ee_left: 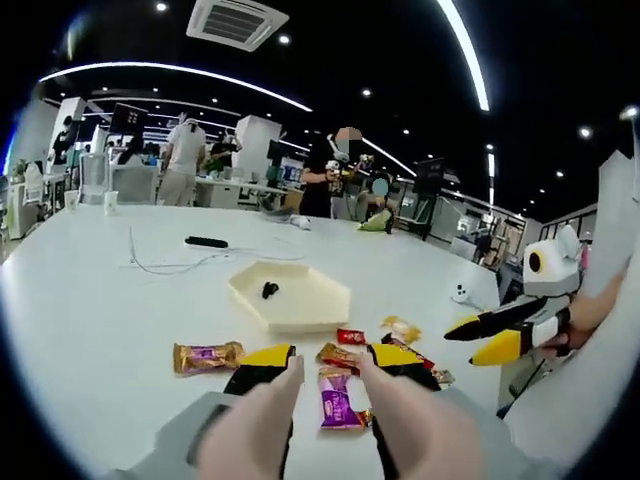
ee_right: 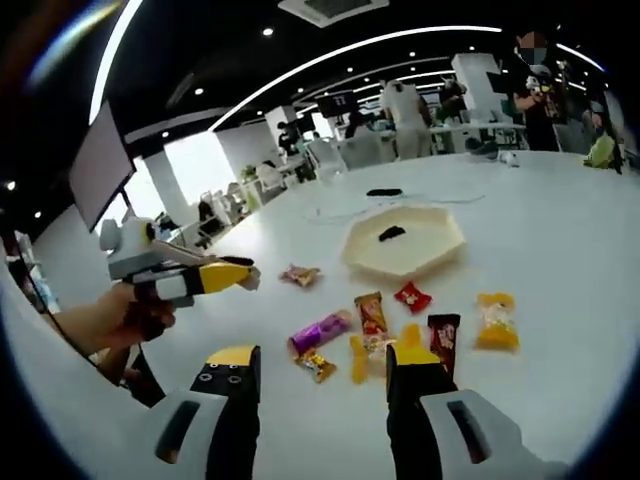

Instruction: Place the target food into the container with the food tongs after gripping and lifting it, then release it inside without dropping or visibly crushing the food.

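Observation:
A cream hexagonal tray (ee_left: 300, 300) (ee_right: 425, 250) lies on the white table with one small dark item (ee_left: 269, 290) (ee_right: 391, 233) in it. Wrapped sweets are scattered in front of it: a purple one (ee_left: 335, 405) (ee_right: 320, 332), a red one (ee_left: 350, 336) (ee_right: 412, 296), a yellow one (ee_left: 402, 328) (ee_right: 496, 322) and a gold-and-purple one (ee_left: 207, 355). My left gripper (ee_left: 330, 358) (ee_right: 245, 275) holds pale food tongs (ee_left: 262, 420), whose arms stand apart above the purple sweet. My right gripper (ee_right: 322, 360) (ee_left: 480, 338) is open and bare, hovering near the sweets.
A black bar-shaped object (ee_left: 206, 242) and a thin cable (ee_left: 160, 265) lie beyond the tray. A white mouse (ee_left: 460, 294) sits to the right. A hand (ee_right: 110, 320) holds the left gripper. People stand at desks past the table's far edge.

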